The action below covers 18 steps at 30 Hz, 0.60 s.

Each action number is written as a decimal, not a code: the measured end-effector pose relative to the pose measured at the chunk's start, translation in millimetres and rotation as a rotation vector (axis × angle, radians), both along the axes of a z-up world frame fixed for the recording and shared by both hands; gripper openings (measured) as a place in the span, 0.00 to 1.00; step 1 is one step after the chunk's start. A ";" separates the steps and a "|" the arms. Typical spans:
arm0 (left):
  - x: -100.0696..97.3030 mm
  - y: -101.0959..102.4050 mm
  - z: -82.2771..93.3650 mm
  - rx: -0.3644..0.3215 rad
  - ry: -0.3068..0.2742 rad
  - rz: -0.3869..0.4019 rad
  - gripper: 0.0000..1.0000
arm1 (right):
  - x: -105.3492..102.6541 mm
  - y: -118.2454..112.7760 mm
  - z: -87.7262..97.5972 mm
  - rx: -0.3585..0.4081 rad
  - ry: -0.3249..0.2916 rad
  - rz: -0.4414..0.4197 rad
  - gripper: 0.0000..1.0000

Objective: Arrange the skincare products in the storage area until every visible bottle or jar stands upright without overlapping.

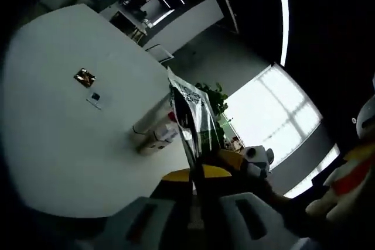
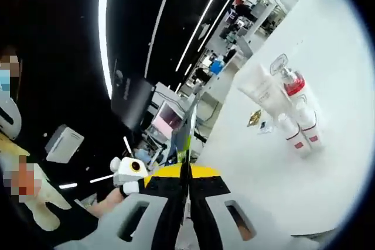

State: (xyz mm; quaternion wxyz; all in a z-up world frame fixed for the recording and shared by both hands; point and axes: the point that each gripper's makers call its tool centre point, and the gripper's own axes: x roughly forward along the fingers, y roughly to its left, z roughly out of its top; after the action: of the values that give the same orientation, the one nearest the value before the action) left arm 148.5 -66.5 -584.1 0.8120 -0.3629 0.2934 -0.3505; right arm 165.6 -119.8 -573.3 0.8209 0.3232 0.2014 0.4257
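Fingers of the left gripper (image 1: 196, 215) clenched on a flat silvery foil sachet with dark print (image 1: 193, 115), seen edge-on and rising straight out from between the pale grey pads, its lower edge pinched low in the left gripper view and its upper corner tilted toward the white worktop (image 1: 53, 139). Beyond the sachet on that worktop: a cluster of white bottles and tubes with red trim (image 1: 155, 133), some apparently lying down, too blurred to count. Farther out, well apart from the cluster: a small gold foil packet (image 1: 85, 77) and, just beside it, a small dark-and-white sample packet (image 1: 94, 99).

Fingers of the right gripper (image 2: 186, 218) likewise closed together, with a thin edge-on sheet (image 2: 188, 133) rising from between them; cannot tell whether the same sachet. To the right in the right gripper view, on the worktop: a white squeeze tube (image 2: 258, 89), a red-collared pump bottle (image 2: 291, 80) and two small white bottles with red bands (image 2: 302, 130), close together, tilted with the view. Small gold packet near their base.
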 end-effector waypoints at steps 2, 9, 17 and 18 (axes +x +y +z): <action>0.0 0.1 0.3 -0.002 0.004 0.002 0.05 | -1.4 0.1 -4.2 -0.054 -0.038 0.011 0.06; -2.8 2.0 -8.4 0.036 0.029 -0.003 0.04 | -9.0 4.2 -12.2 -0.149 -0.098 0.068 0.23; -2.3 3.3 -10.9 0.045 0.039 -0.007 0.04 | -14.5 10.8 -14.6 -0.213 -0.158 0.125 0.48; -2.3 3.2 -10.9 0.044 0.039 -0.008 0.04 | -14.4 11.0 -15.7 -0.222 -0.162 0.127 0.52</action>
State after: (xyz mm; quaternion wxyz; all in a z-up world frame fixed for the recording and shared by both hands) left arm 146.2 -63.3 -595.0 0.8125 -0.3506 0.3184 -0.3399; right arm 151.1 -108.8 -589.0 0.8365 0.1815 0.2003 0.4766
